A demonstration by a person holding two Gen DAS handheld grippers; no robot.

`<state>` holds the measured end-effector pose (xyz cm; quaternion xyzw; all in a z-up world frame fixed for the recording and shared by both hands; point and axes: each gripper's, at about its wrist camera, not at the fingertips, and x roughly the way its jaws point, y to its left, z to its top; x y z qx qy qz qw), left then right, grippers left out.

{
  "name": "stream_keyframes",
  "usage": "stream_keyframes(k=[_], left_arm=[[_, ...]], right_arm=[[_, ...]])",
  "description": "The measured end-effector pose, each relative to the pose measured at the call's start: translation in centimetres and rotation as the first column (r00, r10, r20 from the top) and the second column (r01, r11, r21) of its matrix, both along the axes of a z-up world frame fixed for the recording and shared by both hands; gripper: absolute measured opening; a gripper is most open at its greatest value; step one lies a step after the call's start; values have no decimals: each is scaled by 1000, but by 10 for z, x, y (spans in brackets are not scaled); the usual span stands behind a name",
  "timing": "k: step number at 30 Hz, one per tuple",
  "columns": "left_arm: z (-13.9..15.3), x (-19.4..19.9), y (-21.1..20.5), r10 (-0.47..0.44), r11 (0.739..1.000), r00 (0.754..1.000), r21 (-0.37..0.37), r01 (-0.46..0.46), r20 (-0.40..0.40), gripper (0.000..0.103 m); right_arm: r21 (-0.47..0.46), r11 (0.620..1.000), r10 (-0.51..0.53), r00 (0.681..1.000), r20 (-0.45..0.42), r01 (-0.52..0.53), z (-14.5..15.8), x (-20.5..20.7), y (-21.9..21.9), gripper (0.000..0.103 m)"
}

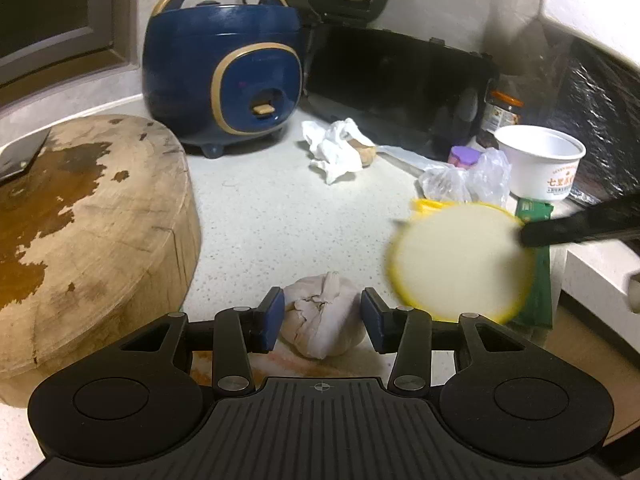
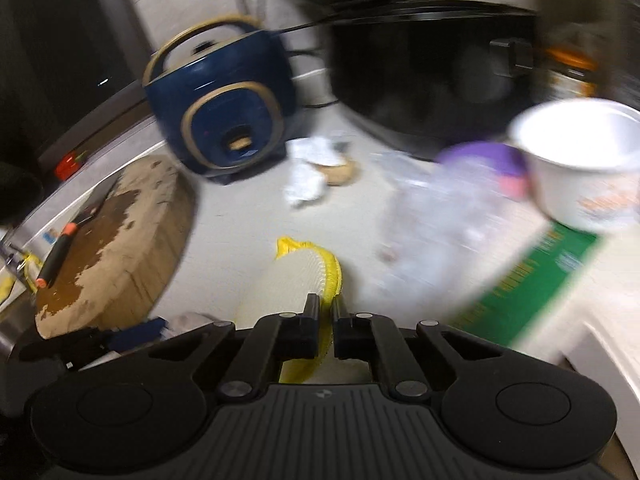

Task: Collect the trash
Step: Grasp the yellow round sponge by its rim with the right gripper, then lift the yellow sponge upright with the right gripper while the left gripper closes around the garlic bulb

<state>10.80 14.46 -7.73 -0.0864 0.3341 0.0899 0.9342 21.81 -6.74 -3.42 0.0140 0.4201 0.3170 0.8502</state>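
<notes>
Your right gripper [image 2: 325,308] is clamped tight on the rim of the yellow-edged lid [image 2: 296,280], and the lid is off the counter, smeared with motion blur in both views. Your left gripper [image 1: 323,320] hangs with its blue pads [image 1: 272,320] spread wide either side of the garlic bulb [image 1: 320,316]; they look clear of it, not pressing. Out from there the speckled pale countertop [image 1: 260,220] opens at twelve o'clock, bare right up to the crumpled white tissue [image 1: 334,152]. At nine o'clock the thick round chopping block [image 1: 88,232] crowds in close. The navy rice cooker [image 1: 222,76] stands at eleven, the black appliance [image 1: 400,84] at one, both against the back wall. At two o'clock it's cluttered: a clear plastic bag [image 1: 468,180], a white paper bowl [image 1: 540,164], a green packet [image 1: 538,280] near the counter's right edge.
</notes>
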Motion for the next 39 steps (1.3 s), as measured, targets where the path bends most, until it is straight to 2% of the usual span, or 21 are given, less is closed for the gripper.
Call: stream_keyframes(k=[3, 7, 9, 10, 11, 12, 15, 19, 21, 22, 25, 32, 36, 39], left_arm=[[-1, 2, 0, 4, 1000, 1000, 5, -4, 0, 51], [-2, 9, -2, 7, 1000, 1000, 20, -7, -4, 52], [-1, 12, -2, 3, 1000, 1000, 23, -3, -9, 53], [-2, 13, -2, 2, 1000, 1000, 19, -2, -7, 53], [-2, 13, -1, 2, 1000, 1000, 15, -2, -6, 53], [-2, 14, -1, 2, 1000, 1000, 10, -2, -6, 53], [-2, 16, -2, -11, 1000, 1000, 7, 11, -8, 53], [-2, 20, -5, -27, 1000, 999, 6, 27, -20, 53], [-1, 21, -9, -49, 999, 998, 0, 49, -29, 53], [-1, 22, -11, -61, 998, 998, 1, 61, -30, 53], [-1, 23, -18, -91, 996, 995, 2, 91, -31, 53], [-1, 26, -36, -164, 987, 986, 0, 164, -31, 53], [-2, 28, -43, -181, 983, 983, 4, 181, -28, 54], [-2, 28, -42, -184, 983, 983, -2, 184, -25, 54]], right_arm=[[-3, 999, -49, 999, 0, 49, -3, -9, -29, 6], [4, 999, -40, 999, -2, 40, -12, -19, -47, 12], [8, 999, -43, 999, 11, 43, -15, -21, -48, 29], [9, 999, -48, 999, 25, 48, -16, -20, -47, 44], [7, 998, -57, 998, 38, 57, -18, -19, -45, 54], [-3, 998, -66, 997, 46, 67, -20, -16, -42, 54], [-28, 997, -66, 998, 26, 66, -28, -10, -32, 54], [32, 996, -77, 996, -35, 78, -38, -10, -33, 53], [29, 998, -56, 998, -23, 57, -38, -15, -30, 33], [20, 999, -40, 999, -18, 40, -37, -17, -27, 27], [38, 999, -16, 1000, -8, 16, -30, -21, -27, 19], [113, 992, -55, 998, 40, 50, 4, -18, -36, 14], [144, 990, -6, 1000, -3, 7, 4, -21, -29, 15], [129, 992, 19, 999, -39, -14, -6, -22, -20, 16]])
